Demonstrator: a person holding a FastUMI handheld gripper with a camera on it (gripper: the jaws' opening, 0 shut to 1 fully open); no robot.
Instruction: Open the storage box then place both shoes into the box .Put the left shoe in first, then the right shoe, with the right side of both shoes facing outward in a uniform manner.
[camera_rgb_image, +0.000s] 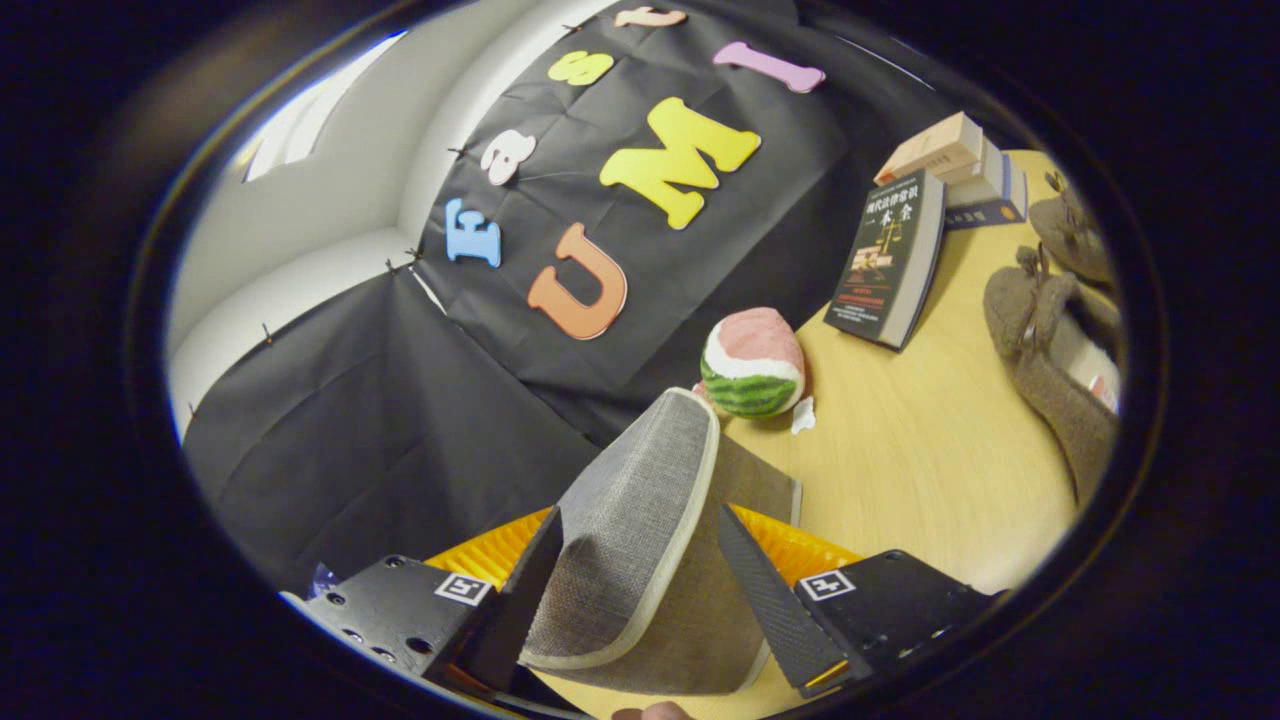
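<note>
My gripper (640, 590) is shut on the grey fabric lid (640, 500) of the storage box. The lid has a pale piped edge and stands lifted and tilted between my fingers. A second grey panel (755, 475) of the box shows just behind it. The box's inside is hidden. Two brown fuzzy shoes lie on the wooden table (920, 460), well beyond my right finger. The nearer shoe (1050, 370) shows its pale insole. The farther shoe (1075, 235) lies past it, close to the books.
A watermelon-slice toy (752, 365) sits on the table just past the lid, with a small white scrap (803, 415) beside it. A dark book (888, 260) leans against a stack of books (960, 165) at the back. Black cloth walls stand behind and to the left.
</note>
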